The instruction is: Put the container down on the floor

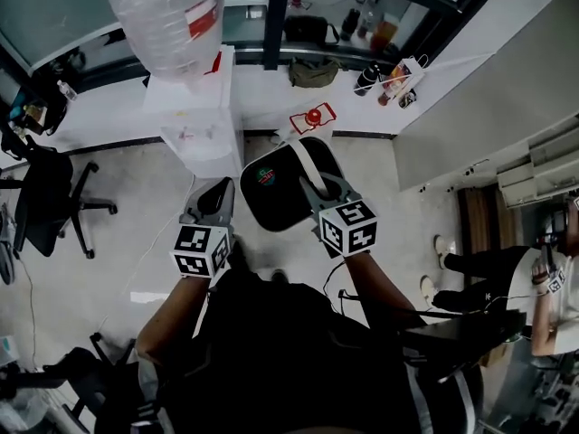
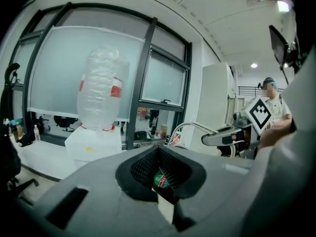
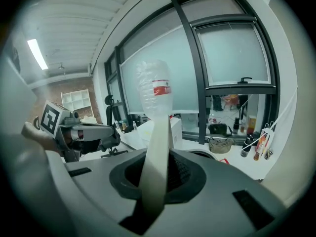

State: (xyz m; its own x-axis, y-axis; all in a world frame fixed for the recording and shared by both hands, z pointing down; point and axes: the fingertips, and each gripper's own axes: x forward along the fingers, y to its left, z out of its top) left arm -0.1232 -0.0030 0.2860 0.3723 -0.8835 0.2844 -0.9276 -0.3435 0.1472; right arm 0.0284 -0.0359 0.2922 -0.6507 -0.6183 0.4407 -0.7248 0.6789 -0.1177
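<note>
The container [image 1: 276,197] is a round black case with a white rim and a white handle [image 1: 314,164]. It hangs in the air above the floor [image 1: 380,179], in front of the person. My right gripper [image 1: 318,191] is shut on the handle, and in the right gripper view the white strap [image 3: 157,152] runs up between its jaws [image 3: 158,169]. My left gripper [image 1: 223,202] is at the container's left edge. In the left gripper view a white piece of the container [image 2: 166,207] sits wedged in its jaws [image 2: 160,181], with the container's logo [image 2: 159,180] just above.
A white water dispenser [image 1: 197,120] with a clear bottle [image 1: 167,16] stands just beyond the container. A red object [image 1: 313,117] lies on the floor near it. An office chair [image 1: 50,202] is at the left, another person [image 1: 507,274] at the right, and bags [image 1: 312,69] by the window.
</note>
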